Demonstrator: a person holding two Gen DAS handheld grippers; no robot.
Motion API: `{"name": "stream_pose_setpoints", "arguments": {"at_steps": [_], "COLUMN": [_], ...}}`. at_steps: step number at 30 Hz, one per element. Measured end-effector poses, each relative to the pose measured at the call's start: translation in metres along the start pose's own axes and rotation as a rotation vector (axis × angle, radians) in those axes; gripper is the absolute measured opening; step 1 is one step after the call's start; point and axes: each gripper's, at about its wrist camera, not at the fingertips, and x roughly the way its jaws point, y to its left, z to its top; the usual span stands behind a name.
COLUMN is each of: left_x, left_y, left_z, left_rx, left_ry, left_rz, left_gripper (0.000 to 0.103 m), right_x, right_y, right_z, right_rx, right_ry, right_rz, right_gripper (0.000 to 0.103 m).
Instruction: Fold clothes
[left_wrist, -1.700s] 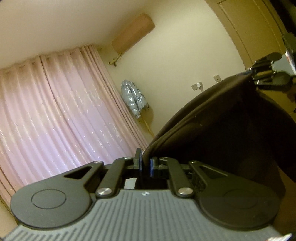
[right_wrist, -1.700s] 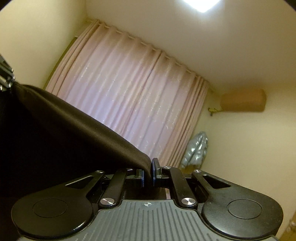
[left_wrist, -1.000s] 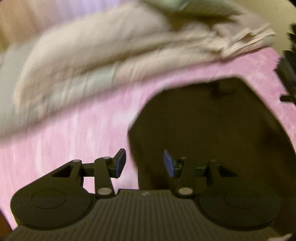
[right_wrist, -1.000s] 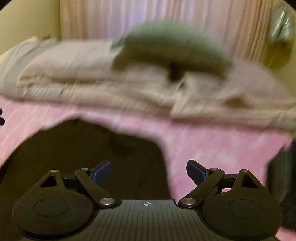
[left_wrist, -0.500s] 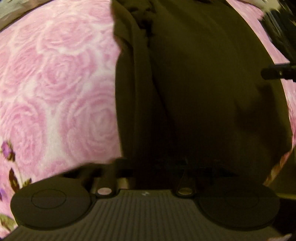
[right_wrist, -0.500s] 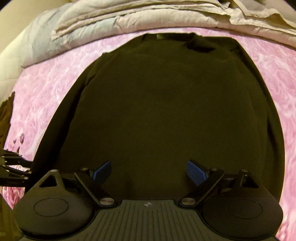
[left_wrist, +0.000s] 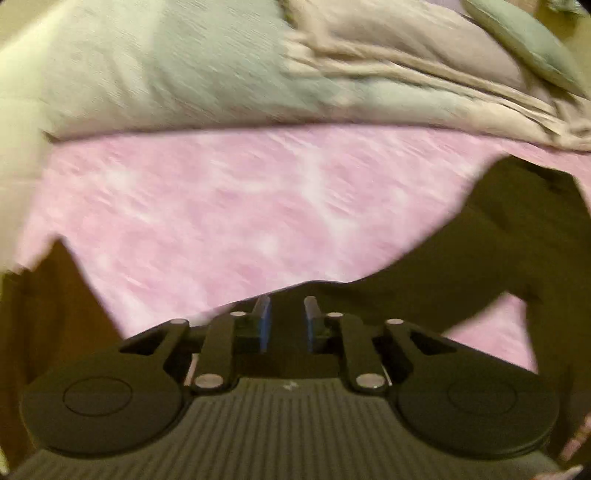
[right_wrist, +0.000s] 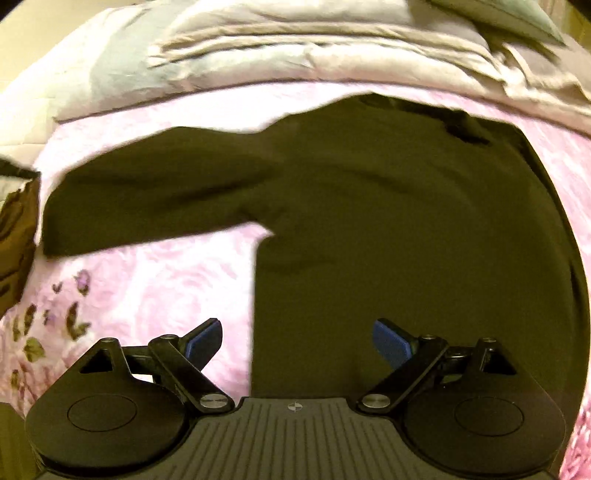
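Note:
A dark long-sleeved top (right_wrist: 406, 221) lies flat on the pink rose-print bedsheet (right_wrist: 147, 295), neck toward the bedding. Its left sleeve (right_wrist: 147, 192) is stretched out sideways to the left. In the left wrist view that sleeve (left_wrist: 406, 288) runs from the garment's body down to my left gripper (left_wrist: 286, 321), whose blue pads are close together with the dark cuff between them. My right gripper (right_wrist: 297, 339) is open wide just above the top's lower left edge, touching nothing. The left wrist view is motion-blurred.
A rumpled beige and grey duvet (right_wrist: 295, 48) is piled along the far side of the bed, with a green pillow (right_wrist: 517, 14) on it. A brown edge (left_wrist: 37, 314) shows at the bed's left side. Bare pink sheet (left_wrist: 221, 206) lies left of the top.
Both grippers held the top in the air, then let it drop flat on the bed. My left gripper has since shut on the left sleeve and drawn it out to the left. The right stays open.

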Motion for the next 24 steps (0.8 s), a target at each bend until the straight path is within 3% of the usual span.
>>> {"name": "stream_pose_setpoints", "arguments": {"at_steps": [2, 4, 11, 14, 17, 19, 20, 21, 24], "left_x": [0.000, 0.005, 0.028, 0.027, 0.025, 0.022, 0.021, 0.021, 0.025], "left_y": [0.003, -0.010, -0.136, -0.214, -0.286, -0.333, -0.356, -0.376, -0.441], "left_z": [-0.003, -0.013, -0.064, -0.071, -0.070, -0.071, -0.071, -0.072, -0.080], "left_rx": [-0.013, -0.025, 0.118, 0.223, 0.312, 0.347, 0.363, 0.367, 0.382], "left_ry": [-0.032, -0.027, 0.078, 0.088, 0.084, 0.082, 0.083, 0.091, 0.146], "left_rz": [0.002, -0.047, -0.232, -0.326, -0.365, -0.364, -0.362, -0.356, -0.359], "left_gripper": [0.024, 0.030, 0.030, 0.030, 0.031, 0.033, 0.034, 0.035, 0.035], "right_x": [-0.001, -0.003, -0.039, -0.058, -0.063, -0.060, -0.056, -0.050, -0.028], "right_y": [-0.001, -0.008, -0.113, -0.175, -0.237, -0.276, -0.294, -0.310, -0.345], "right_z": [-0.001, -0.003, -0.037, -0.061, -0.089, -0.111, -0.121, -0.130, -0.147], "right_rx": [0.005, 0.022, 0.250, 0.349, 0.406, 0.438, 0.455, 0.474, 0.477], "right_ry": [-0.003, 0.000, 0.004, -0.024, -0.024, -0.003, 0.008, 0.019, 0.022], "right_rz": [-0.023, -0.056, -0.230, -0.285, -0.332, -0.340, -0.326, -0.302, -0.203], "right_gripper": [0.091, 0.091, 0.091, 0.091, 0.091, 0.088, 0.082, 0.067, 0.065]}}
